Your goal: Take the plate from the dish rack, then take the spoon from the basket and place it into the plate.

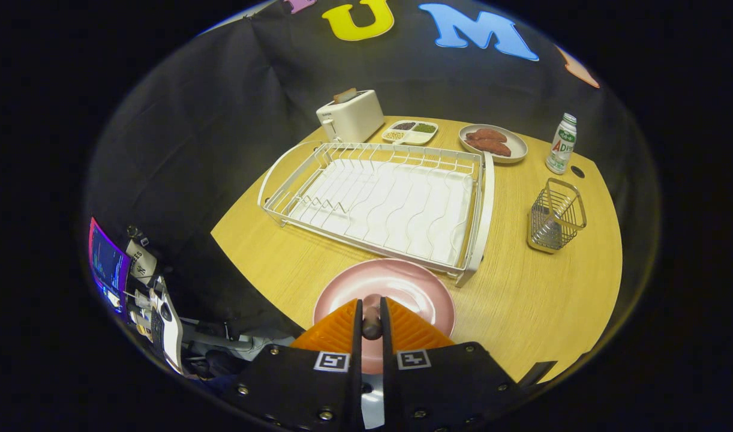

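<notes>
Orange fingers: the gripper (371,312) has its two ribbed fingers drawn close, clamped on a dark spoon handle (371,327) that sits in the narrow gap between them.
Spoon bowl: hidden below the fingers; cannot tell whether it touches the plate.
Pink plate (385,295): on the wooden table (522,300), directly under and just ahead of the fingertips.
Dish rack (378,198): white wire, beyond the plate, its near corner just beside the plate's far rim.
Wire basket (555,216): ahead and to the right, well apart from the fingers.
Farther off: white toaster (350,115), divided tray (409,132), plate of sausages (492,143), small bottle (561,144).
</notes>
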`<control>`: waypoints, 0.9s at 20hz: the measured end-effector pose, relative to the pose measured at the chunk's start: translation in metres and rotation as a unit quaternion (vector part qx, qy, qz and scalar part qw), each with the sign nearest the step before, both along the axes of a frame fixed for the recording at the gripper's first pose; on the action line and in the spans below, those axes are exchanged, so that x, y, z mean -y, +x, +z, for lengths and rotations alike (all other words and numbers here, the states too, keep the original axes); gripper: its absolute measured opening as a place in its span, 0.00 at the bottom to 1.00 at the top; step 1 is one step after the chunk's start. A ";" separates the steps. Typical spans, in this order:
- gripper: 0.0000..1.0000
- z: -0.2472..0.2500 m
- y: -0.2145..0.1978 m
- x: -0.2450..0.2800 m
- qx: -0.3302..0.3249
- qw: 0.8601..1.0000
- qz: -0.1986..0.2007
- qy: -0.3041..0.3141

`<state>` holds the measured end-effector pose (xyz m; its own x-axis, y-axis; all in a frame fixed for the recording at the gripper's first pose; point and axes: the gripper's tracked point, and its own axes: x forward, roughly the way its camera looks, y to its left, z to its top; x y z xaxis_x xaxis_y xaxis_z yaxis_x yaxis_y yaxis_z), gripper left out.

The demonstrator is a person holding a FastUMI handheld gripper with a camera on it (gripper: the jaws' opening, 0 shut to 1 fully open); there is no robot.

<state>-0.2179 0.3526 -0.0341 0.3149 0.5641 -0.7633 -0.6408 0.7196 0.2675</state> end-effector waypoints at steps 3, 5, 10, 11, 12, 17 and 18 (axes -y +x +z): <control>0.15 0.004 0.004 -0.002 -0.001 1.000 0.002 0.003; 0.15 0.007 0.005 -0.004 -0.003 1.000 0.002 0.006; 0.18 0.027 0.010 -0.011 0.005 1.000 -0.007 0.024; 0.18 0.031 0.012 -0.010 0.008 1.000 -0.008 0.026; 0.18 0.033 0.014 -0.011 0.010 0.999 -0.011 0.028; 0.18 0.044 0.017 -0.007 0.018 0.999 -0.019 0.036; 0.18 0.048 0.020 -0.005 0.028 0.999 -0.024 0.039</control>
